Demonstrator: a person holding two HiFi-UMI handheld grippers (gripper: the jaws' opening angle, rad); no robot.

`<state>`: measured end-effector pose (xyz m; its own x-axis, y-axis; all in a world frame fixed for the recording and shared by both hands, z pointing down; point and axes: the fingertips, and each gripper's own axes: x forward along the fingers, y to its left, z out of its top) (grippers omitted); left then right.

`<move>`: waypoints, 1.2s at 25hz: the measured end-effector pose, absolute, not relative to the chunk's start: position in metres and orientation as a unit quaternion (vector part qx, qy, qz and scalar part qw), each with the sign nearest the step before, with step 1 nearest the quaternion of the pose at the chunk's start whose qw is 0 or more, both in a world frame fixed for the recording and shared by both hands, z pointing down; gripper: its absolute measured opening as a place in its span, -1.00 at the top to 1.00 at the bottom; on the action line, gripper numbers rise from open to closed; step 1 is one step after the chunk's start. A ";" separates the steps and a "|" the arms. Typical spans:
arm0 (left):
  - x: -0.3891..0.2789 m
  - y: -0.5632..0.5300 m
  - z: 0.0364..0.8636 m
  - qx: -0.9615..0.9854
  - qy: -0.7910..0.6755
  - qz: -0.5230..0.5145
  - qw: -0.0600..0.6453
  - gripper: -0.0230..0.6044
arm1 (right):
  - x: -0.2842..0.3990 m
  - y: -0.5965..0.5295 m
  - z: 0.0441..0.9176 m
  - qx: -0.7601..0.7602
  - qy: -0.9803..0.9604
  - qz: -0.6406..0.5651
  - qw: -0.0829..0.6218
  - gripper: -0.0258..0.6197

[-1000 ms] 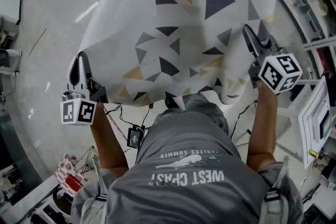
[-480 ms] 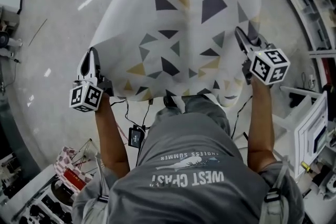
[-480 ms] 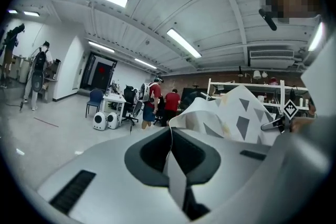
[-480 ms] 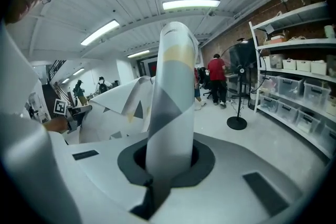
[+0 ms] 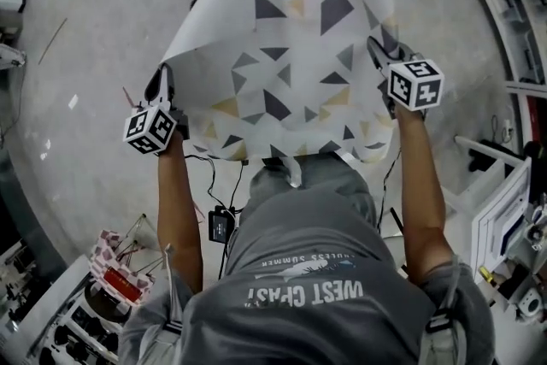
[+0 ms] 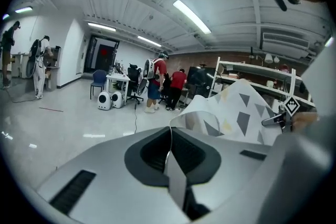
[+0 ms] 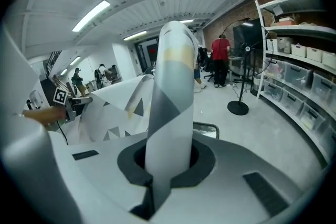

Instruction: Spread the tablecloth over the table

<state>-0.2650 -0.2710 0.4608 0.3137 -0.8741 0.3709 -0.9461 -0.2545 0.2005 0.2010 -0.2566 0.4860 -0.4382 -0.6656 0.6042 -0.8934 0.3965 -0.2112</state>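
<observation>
Early stage: I hold the tablecloth (image 5: pixel 291 47) aloft over the floor (image 5: pixel 85 55), with the left tongs (image 5: pixel 161 79) and right tongs (image 5: pixel 377 50) each clenched on its near edge; the spreading itself, I judge, is wholly left to do.

Shelving with boxes (image 7: pixel 297 51) lines one wall, a person in red (image 7: pixel 219 57) standing farther off.

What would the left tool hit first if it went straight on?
Only the white triangle-patterned tablecloth edge pinched in the left tool; beyond it the way looks free, though depth is unclear.
</observation>
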 end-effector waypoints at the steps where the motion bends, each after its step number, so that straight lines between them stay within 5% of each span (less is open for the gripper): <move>1: -0.266 -0.278 0.472 0.785 -0.578 0.102 0.199 0.93 | 0.200 -0.263 0.498 0.480 -0.805 0.263 0.228 0.87; 21: -0.301 -0.353 0.661 0.701 -0.607 0.230 0.295 0.93 | 0.218 -0.360 0.691 0.430 -0.769 0.341 0.328 0.68; 30: -0.315 -0.368 0.724 0.665 -0.613 0.251 0.345 0.90 | 0.238 -0.360 0.720 0.414 -0.770 0.371 0.313 0.50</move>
